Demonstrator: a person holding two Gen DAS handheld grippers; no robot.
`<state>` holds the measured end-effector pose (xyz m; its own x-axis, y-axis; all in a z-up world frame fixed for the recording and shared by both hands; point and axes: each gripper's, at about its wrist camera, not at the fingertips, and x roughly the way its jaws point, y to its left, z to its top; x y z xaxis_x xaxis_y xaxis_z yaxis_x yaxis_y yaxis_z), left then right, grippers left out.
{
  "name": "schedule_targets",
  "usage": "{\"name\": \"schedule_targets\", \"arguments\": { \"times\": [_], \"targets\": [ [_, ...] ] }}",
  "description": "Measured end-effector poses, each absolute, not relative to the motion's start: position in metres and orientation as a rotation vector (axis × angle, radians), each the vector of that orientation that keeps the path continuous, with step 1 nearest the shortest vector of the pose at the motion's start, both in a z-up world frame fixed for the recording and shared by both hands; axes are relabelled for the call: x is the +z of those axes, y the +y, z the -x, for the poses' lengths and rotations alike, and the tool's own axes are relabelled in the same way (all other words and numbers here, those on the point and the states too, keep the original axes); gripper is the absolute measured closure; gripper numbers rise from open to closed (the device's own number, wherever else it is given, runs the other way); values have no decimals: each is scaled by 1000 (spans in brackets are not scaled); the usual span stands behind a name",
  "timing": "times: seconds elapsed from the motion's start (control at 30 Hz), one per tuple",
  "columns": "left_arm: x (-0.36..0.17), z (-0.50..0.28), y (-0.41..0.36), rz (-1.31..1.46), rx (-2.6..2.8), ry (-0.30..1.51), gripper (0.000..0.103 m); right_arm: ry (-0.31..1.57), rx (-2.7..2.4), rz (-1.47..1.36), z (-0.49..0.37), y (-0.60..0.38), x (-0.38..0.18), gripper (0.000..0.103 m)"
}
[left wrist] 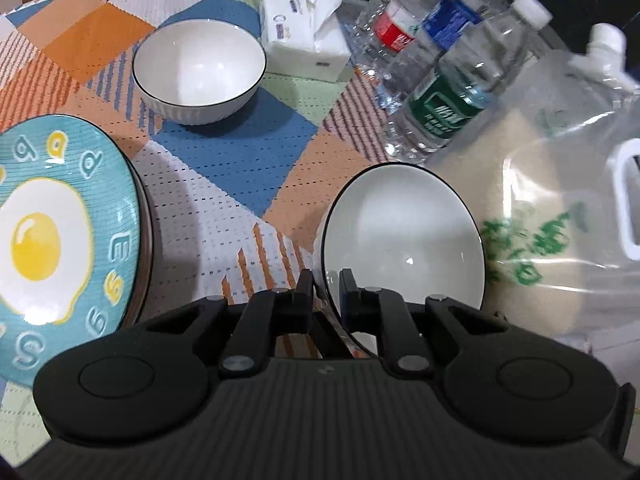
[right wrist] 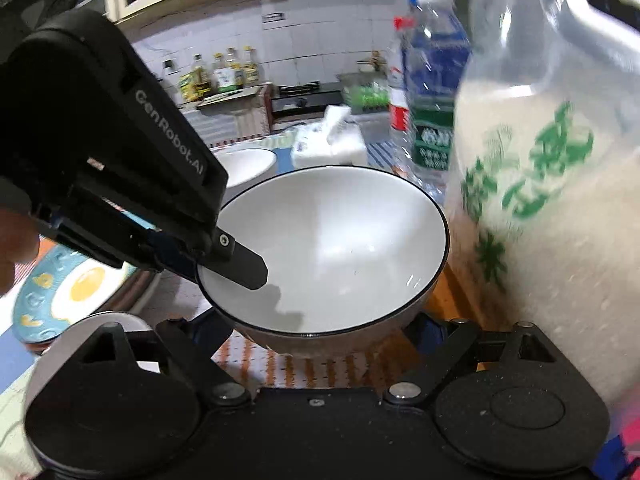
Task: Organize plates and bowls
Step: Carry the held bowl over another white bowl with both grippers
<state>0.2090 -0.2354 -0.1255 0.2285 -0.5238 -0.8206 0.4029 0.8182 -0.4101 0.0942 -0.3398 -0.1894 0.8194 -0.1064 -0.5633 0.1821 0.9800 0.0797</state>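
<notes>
My left gripper (left wrist: 325,280) is shut on the rim of a white bowl with a black edge (left wrist: 404,240), holding it tilted above the cloth. The same bowl (right wrist: 336,248) fills the right wrist view, with the left gripper's finger (right wrist: 244,266) inside its rim. A second white bowl (left wrist: 199,70) stands upright further back; it also shows in the right wrist view (right wrist: 250,164). A blue plate with a fried-egg picture (left wrist: 52,244) lies at the left, on top of another plate. My right gripper's fingers are spread wide below the held bowl; their tips are hidden.
A big clear jug of rice (left wrist: 560,208) stands right beside the held bowl. Several water bottles (left wrist: 444,92) and a tissue pack (left wrist: 304,36) sit at the back right. A patterned cloth (left wrist: 224,184) covers the table.
</notes>
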Motion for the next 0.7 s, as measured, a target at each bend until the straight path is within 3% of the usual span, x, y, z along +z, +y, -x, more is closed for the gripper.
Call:
{"name": "schedule_targets", "arguments": {
  "times": [0.4,0.7],
  "targets": [
    [-67,-171,-180,148,-611,1103,91,514,-30,45,-57,-302,-133,8],
    [-68,-147,-136,177,-546,1096,92,510,93,100,-47,-272,-133,6]
  ]
}}
